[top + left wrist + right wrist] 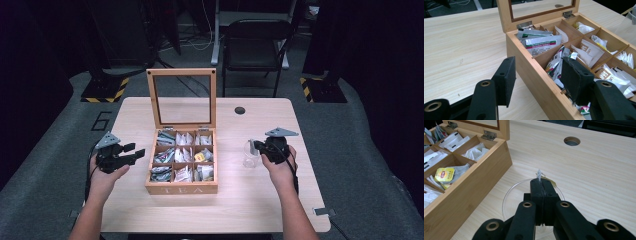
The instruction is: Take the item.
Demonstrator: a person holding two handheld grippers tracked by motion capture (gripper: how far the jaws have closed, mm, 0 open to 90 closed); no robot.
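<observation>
Nearest, the right gripper (541,185) has its fingers pressed together on what looks like a tea bag's paper tag (539,175), though little of it shows, directly above a clear glass cup (250,153) on the worktop (260,200). The left gripper (131,151) hangs with fingers apart just beside the left wall of the wooden tea box (182,189), one finger over its compartments of sachets. Farther back the box's glass lid (181,98) stands upright, open

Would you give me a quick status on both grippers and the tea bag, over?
Left gripper open beside tea box. Right gripper shut on tea bag, over clear glass. Nothing in the way.
</observation>
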